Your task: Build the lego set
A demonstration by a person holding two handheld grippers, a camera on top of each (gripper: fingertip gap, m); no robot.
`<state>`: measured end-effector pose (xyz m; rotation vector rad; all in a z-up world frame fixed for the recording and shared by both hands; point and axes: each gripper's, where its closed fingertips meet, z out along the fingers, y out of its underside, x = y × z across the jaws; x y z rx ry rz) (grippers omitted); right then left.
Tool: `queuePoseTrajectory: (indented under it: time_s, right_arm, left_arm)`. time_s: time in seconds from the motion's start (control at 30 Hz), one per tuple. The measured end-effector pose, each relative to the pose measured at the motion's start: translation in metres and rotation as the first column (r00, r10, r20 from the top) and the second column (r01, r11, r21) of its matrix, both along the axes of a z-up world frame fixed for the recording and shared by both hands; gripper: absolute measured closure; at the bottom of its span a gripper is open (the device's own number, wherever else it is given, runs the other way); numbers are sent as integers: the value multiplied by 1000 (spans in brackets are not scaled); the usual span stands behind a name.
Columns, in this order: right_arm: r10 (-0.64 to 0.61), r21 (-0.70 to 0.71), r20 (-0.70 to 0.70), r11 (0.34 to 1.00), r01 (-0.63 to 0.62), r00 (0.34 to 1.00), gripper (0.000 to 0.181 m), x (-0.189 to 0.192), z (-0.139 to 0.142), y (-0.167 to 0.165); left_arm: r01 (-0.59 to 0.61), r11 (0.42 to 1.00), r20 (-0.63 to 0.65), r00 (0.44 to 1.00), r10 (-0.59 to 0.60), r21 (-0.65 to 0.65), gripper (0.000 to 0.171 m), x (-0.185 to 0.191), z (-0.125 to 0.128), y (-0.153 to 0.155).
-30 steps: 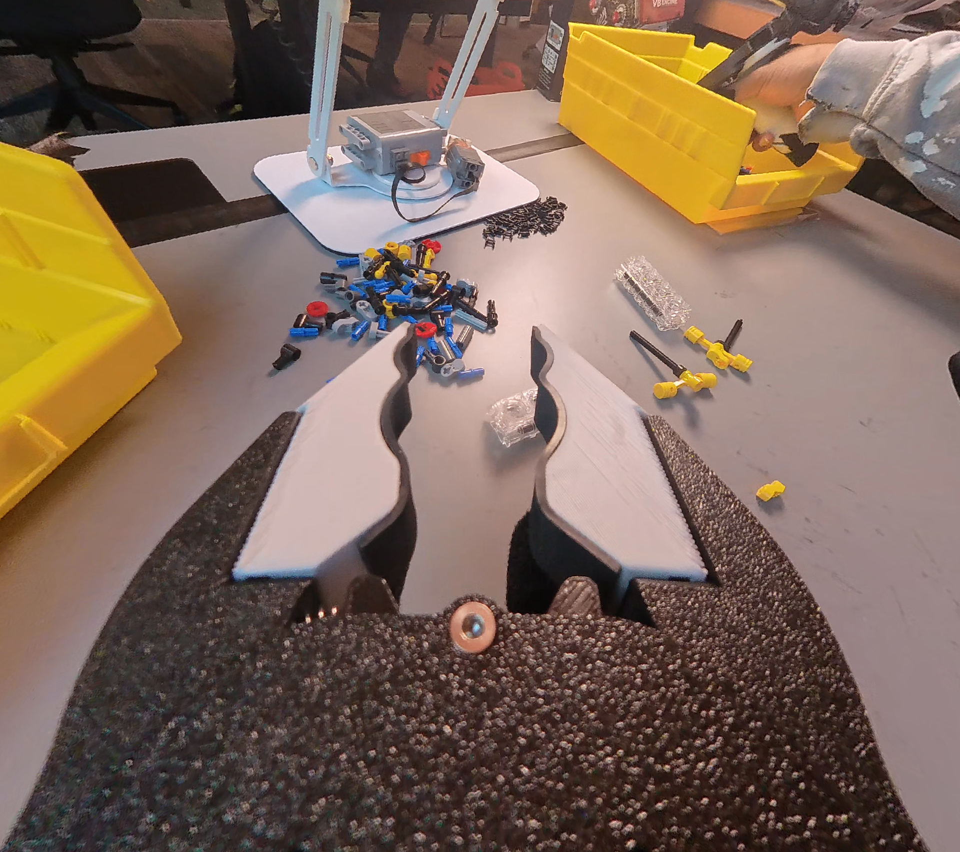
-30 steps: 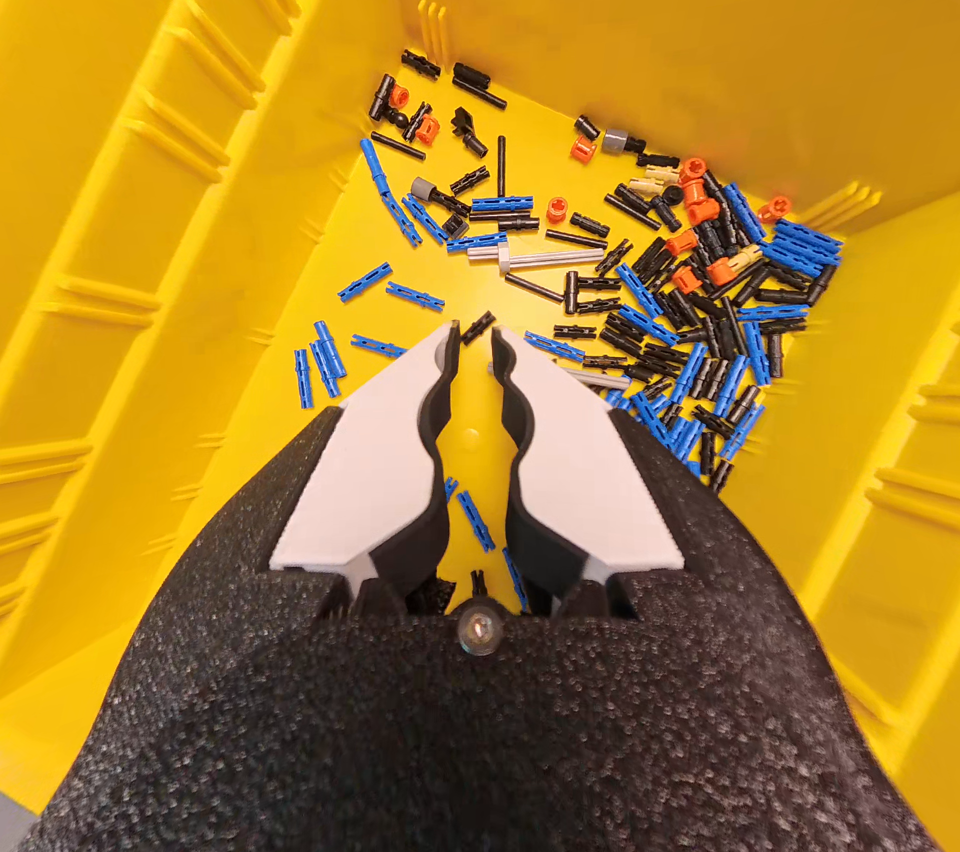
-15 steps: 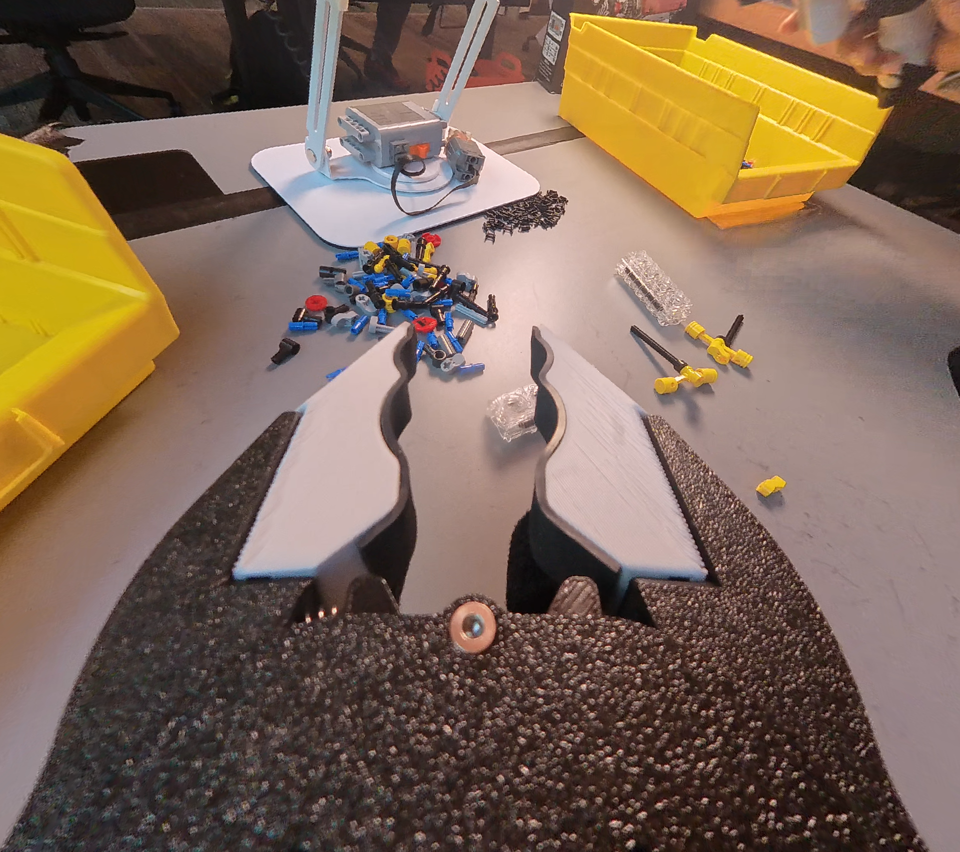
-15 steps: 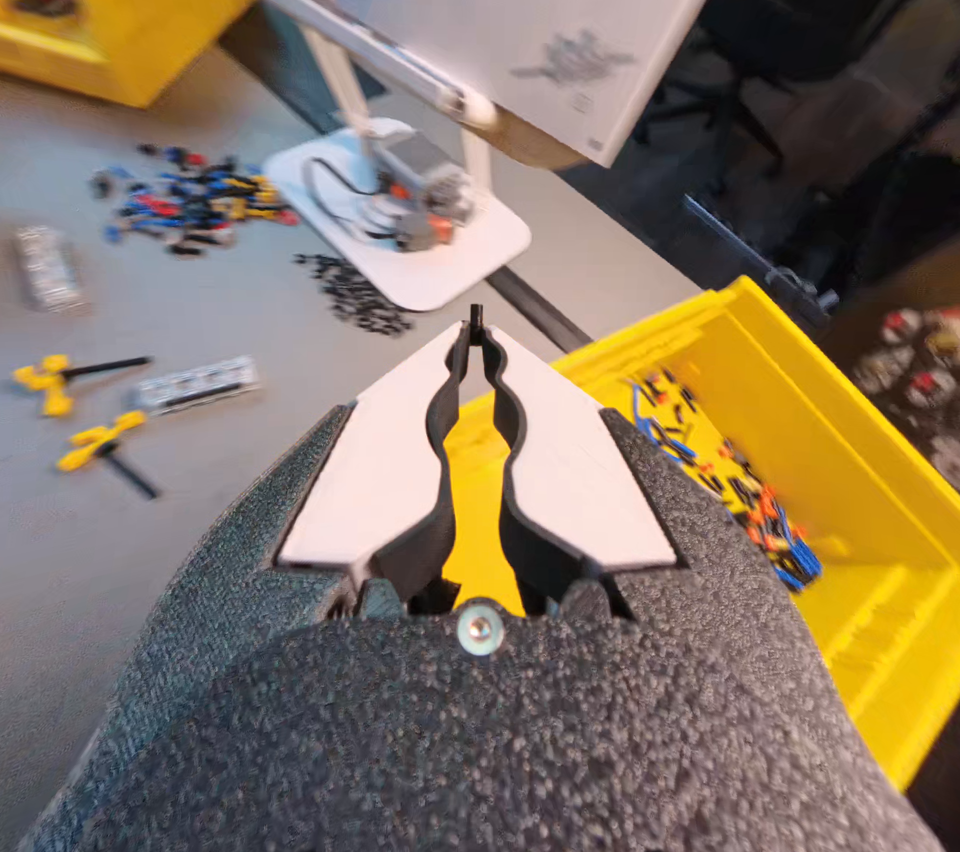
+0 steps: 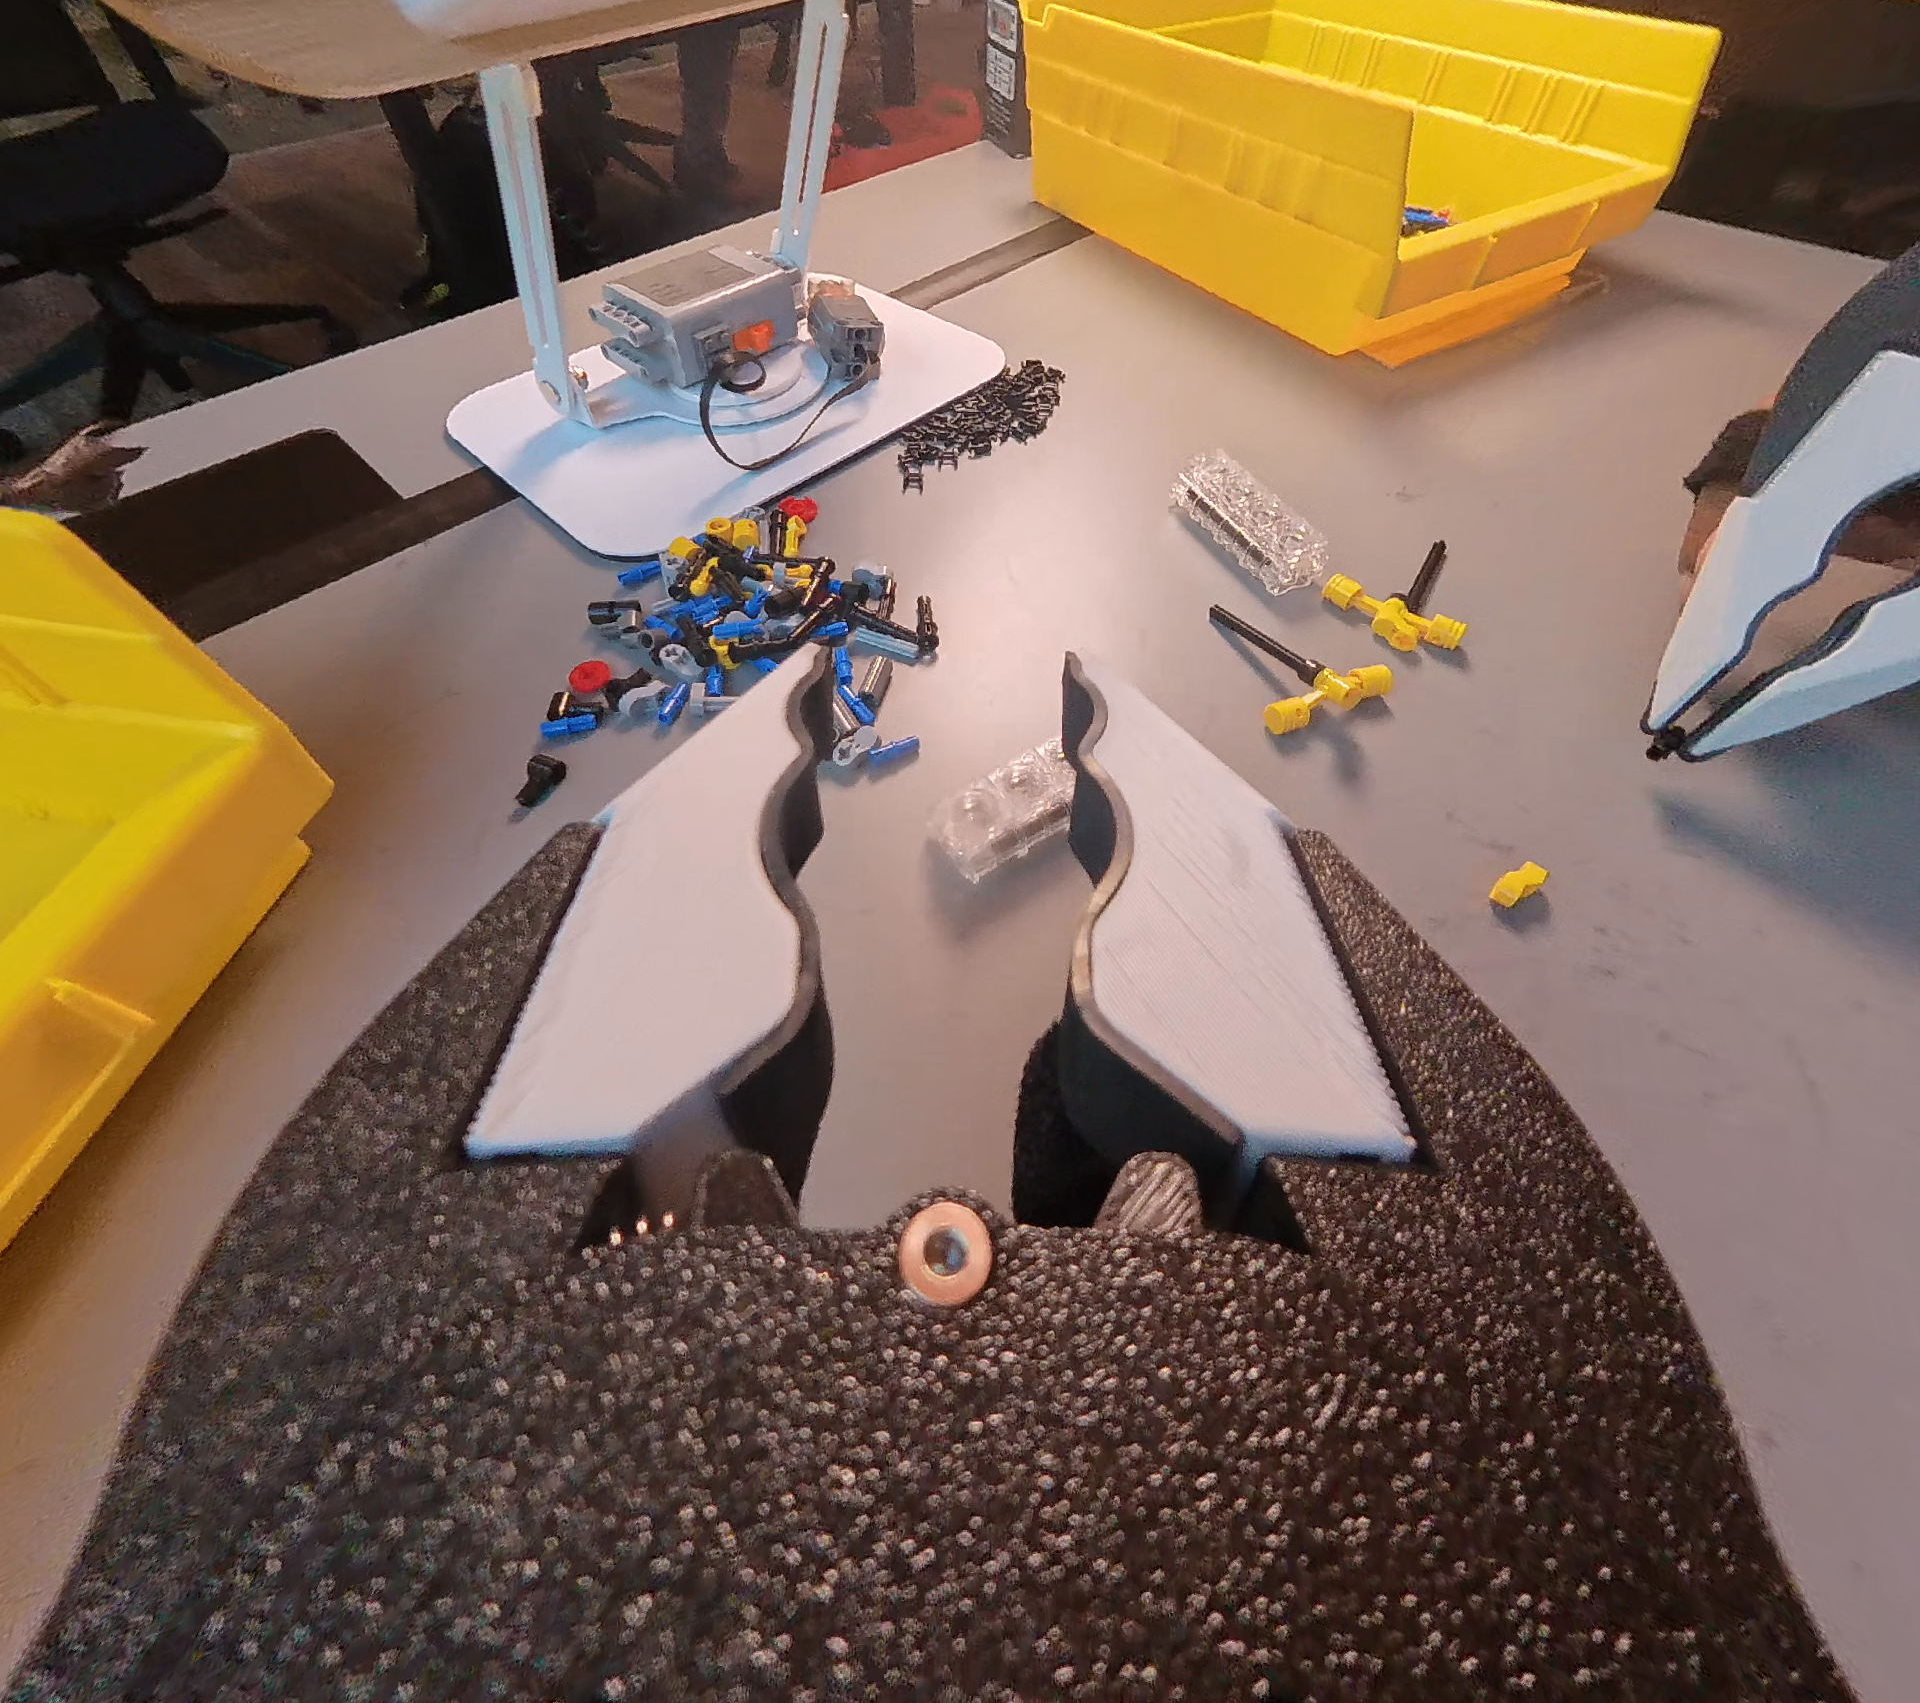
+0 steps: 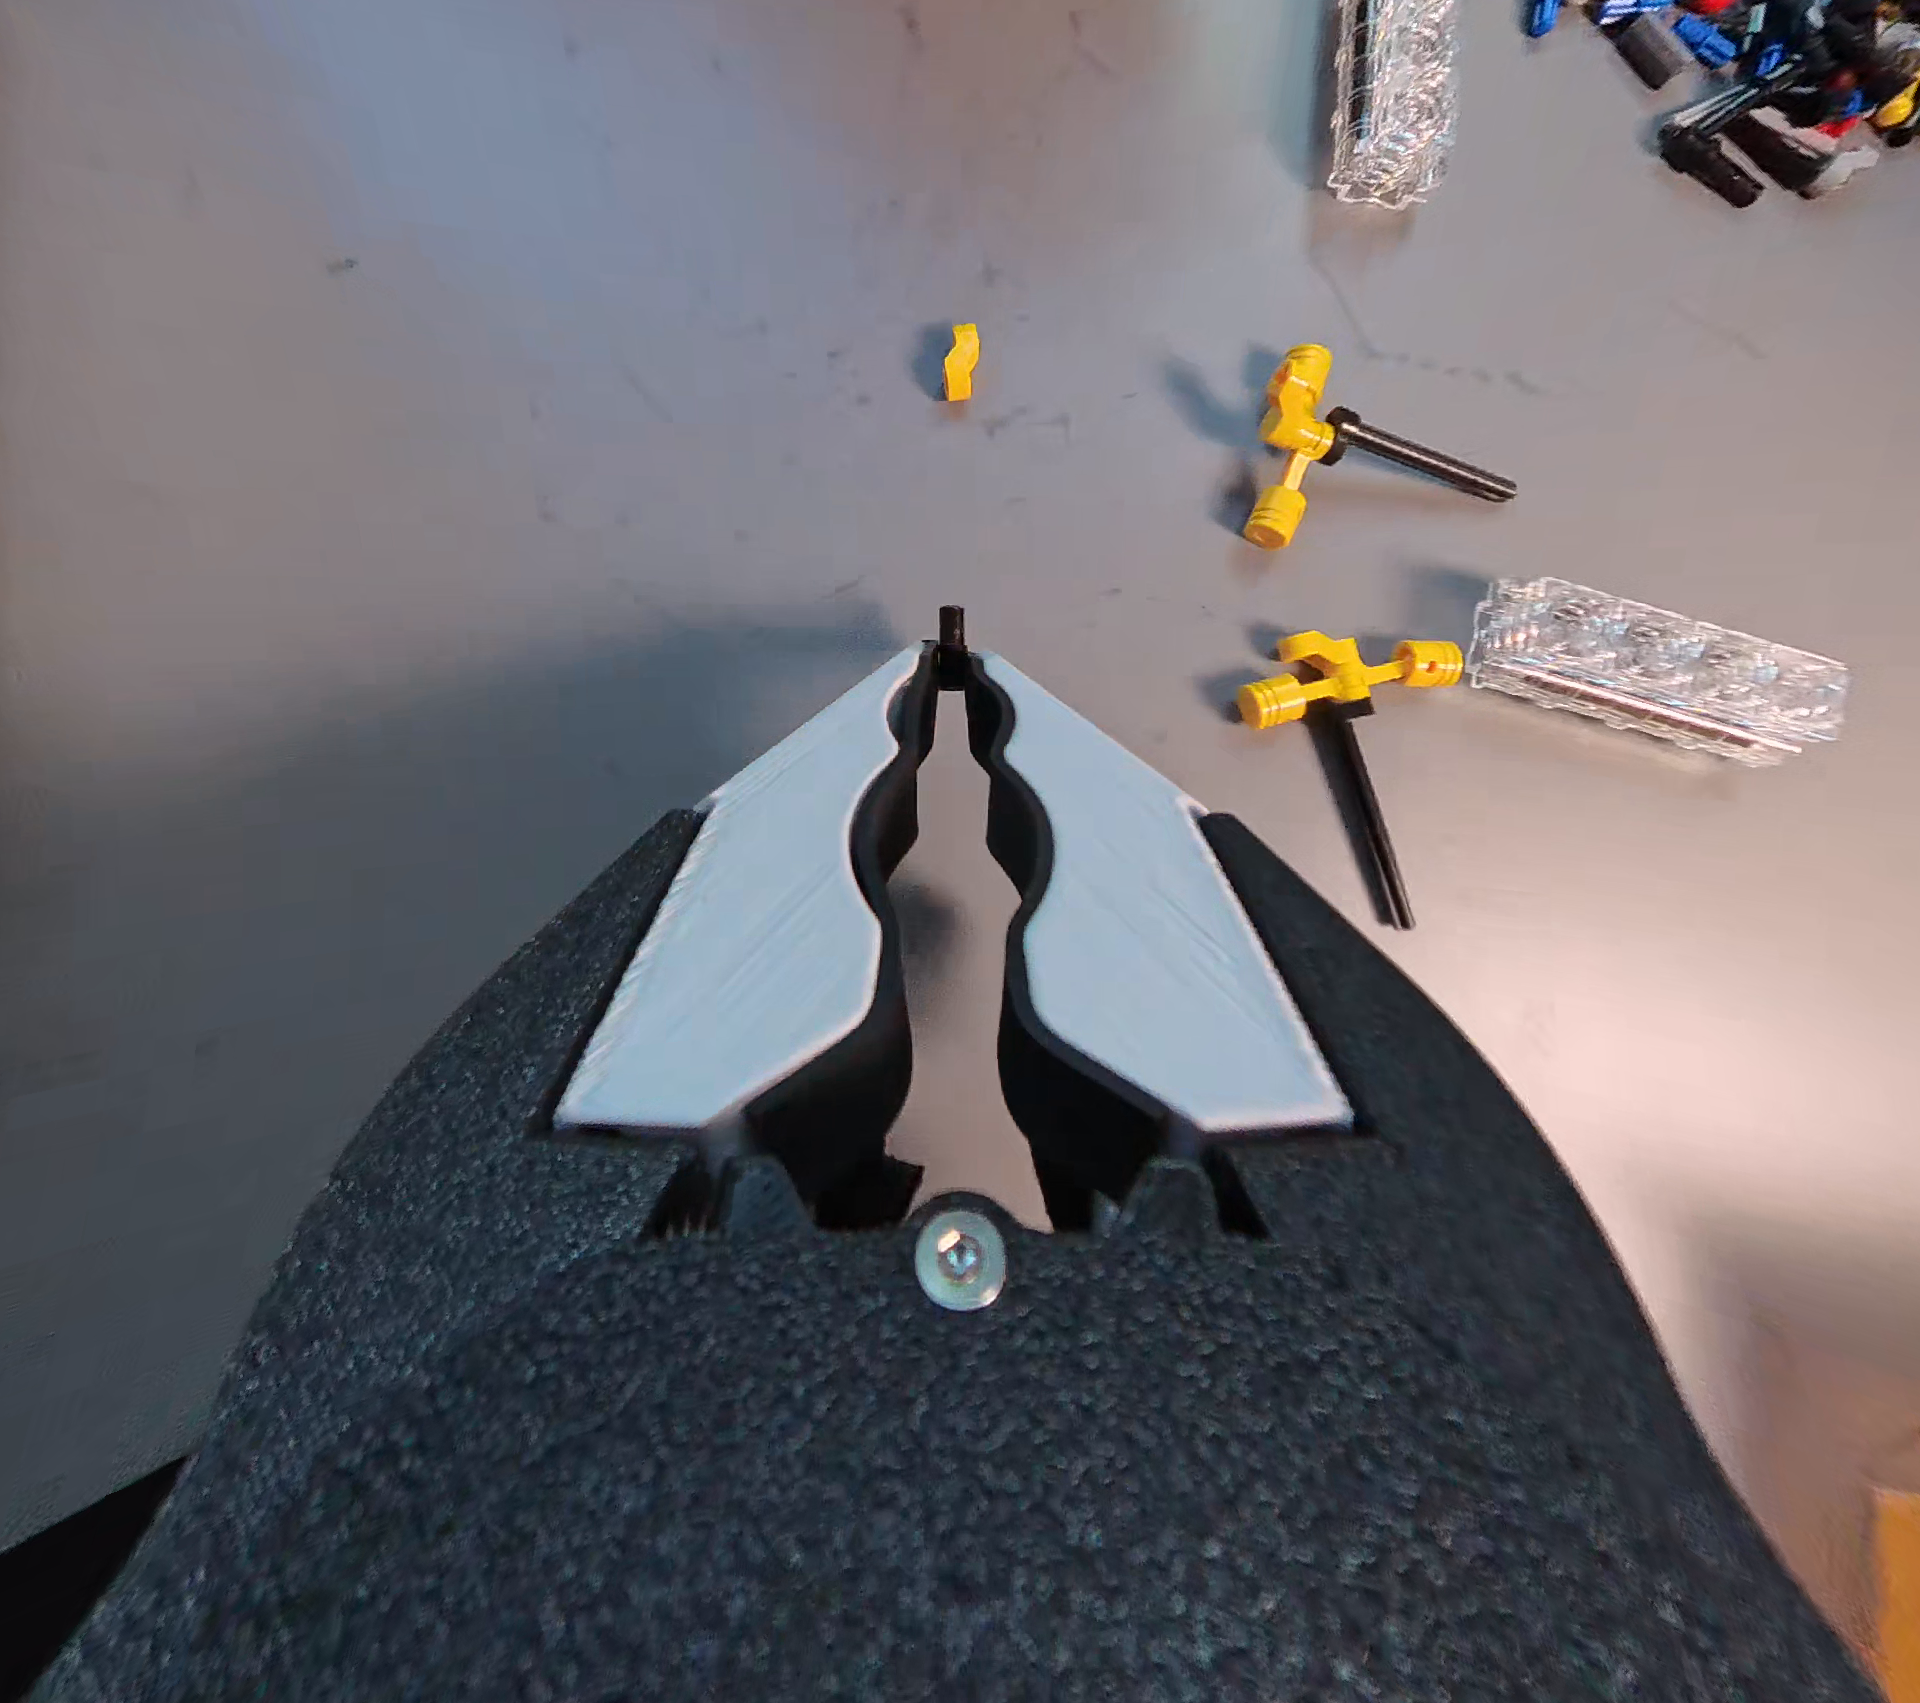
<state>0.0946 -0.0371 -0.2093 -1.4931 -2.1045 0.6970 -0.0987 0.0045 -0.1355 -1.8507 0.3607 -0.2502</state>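
Right wrist view: a small black pin point(image 6: 951, 627) is pinched by the right gripper point(image 6: 948, 658) at centre frame; the left gripper point(image 5: 945, 687) is held open beside a clear brick point(image 5: 1003, 806).

The grey surface point(image 5: 1091, 427) carries a white stand base point(image 5: 727, 448) toward its far edge, with a patch of small black pieces point(image 5: 982, 417) just beside it. A yellow bin point(image 5: 1299, 199) sits at the far right corner, another yellow bin point(image 5: 114, 822) at the left edge. Mid-surface lies a heap of blue, black, red and yellow pieces point(image 5: 748, 614). Nearer the right edge lie two clear blocks point(image 6: 1662, 682), two yellow-and-black axle pieces point(image 6: 1340, 677) and one small yellow piece point(image 6: 961, 362), apart from the rest.
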Motion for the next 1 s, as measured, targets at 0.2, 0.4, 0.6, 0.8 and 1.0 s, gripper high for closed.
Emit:
queuePoseTrajectory:
  time_s: [0.2, 0.4, 0.6, 0.8, 1.0]
  right_arm:
    - [-31, 27, 29, 999, 30, 999, 176, 1, -7, 7]
    - [-70, 22, 16, 997, 69, 997, 169, 1, -10, 12]
    - [-117, 17, -92, 993, 119, 989, 164, 6, 14, 24]
    - [-233, -14, -227, 972, 236, 946, 164, 19, 44, 55]
    - [-356, -27, -337, 929, 370, 872, 164, 41, 74, 95]
  left_arm:
    - [340, 934, -45, 937, -347, -111, 132, 62, -19, -29]
    - [533, 804, -145, 803, -579, -263, 134, 109, -57, -61]
    - [569, 756, -164, 753, -637, -323, 147, 129, -73, -69]
    - [517, 781, -232, 760, -607, -351, 167, 132, -82, -55]
    - [258, 935, -277, 905, -322, -243, 167, 86, -64, 2]
